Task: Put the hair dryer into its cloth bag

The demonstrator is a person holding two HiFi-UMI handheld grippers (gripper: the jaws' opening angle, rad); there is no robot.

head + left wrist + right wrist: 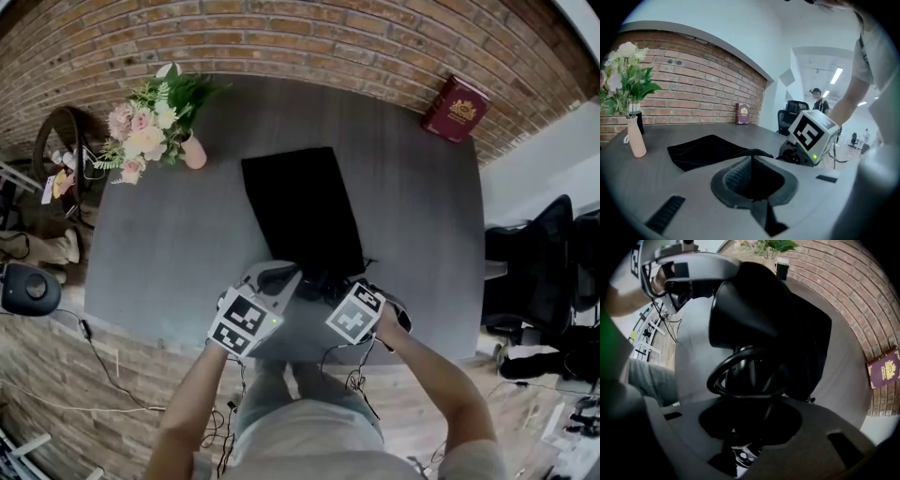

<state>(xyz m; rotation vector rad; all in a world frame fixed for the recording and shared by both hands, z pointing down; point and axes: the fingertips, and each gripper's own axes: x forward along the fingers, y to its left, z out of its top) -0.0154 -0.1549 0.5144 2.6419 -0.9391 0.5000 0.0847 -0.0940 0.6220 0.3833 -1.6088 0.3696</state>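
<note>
L gripper (751,158): fingers together, pinching the raised near edge of the black cloth bag (302,211), which lies flat on the table (141,253). R gripper (749,394): clamped on the black hair dryer (750,310), held at the bag's near end, btwn both grippers. At the back: flower vase (192,150) left, red book (455,108) right.

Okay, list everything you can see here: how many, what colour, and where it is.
table: one, grey, against the brick wall
cloth bag: one, black, flat at mid-table
hair dryer: one, black, at the bag's near end
vase: one, pink, far left corner, holding flowers
book: one, dark red, far right corner by the wall
office chairs: black, right of the table; count unclear
left gripper: one, grey, shut on the bag's edge
right gripper: one, grey, holding the hair dryer
</note>
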